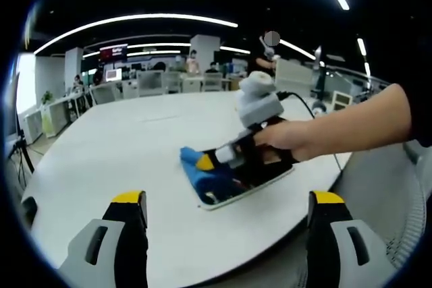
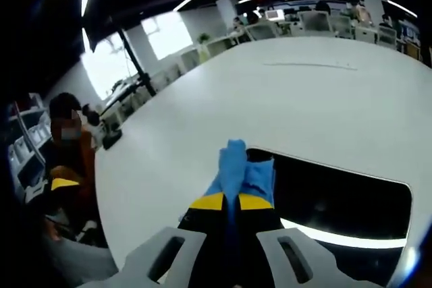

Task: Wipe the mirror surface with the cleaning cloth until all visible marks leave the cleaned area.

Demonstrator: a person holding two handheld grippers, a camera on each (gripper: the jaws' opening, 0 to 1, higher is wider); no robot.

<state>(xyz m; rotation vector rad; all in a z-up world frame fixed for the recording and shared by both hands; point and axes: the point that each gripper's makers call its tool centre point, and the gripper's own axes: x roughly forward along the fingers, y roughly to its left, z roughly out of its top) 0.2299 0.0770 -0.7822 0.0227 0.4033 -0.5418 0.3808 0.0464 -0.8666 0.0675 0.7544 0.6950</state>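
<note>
A flat rectangular mirror [image 1: 270, 179] [image 2: 337, 200] with a white rim lies near the edge of a big white table [image 1: 135, 146] [image 2: 304, 99]. A blue cleaning cloth [image 1: 202, 177] [image 2: 241, 170] rests on the mirror's end, partly over the rim. My right gripper [image 2: 231, 202] is shut on the cloth, its yellow-tipped jaws pinching it. In the left gripper view that right gripper [image 1: 210, 160] comes in from the right in a person's hand [image 1: 297, 141], pressing the cloth down. My left gripper [image 1: 228, 200] hangs open short of the table edge, apart from the mirror.
Office desks, chairs and monitors [image 1: 169, 79] stand beyond the table. A person [image 2: 64, 146] sits at the left in the right gripper view, by a tripod [image 2: 131, 59]. Another person [image 1: 266, 55] stands far behind. A cable [image 1: 317, 109] trails from the right gripper.
</note>
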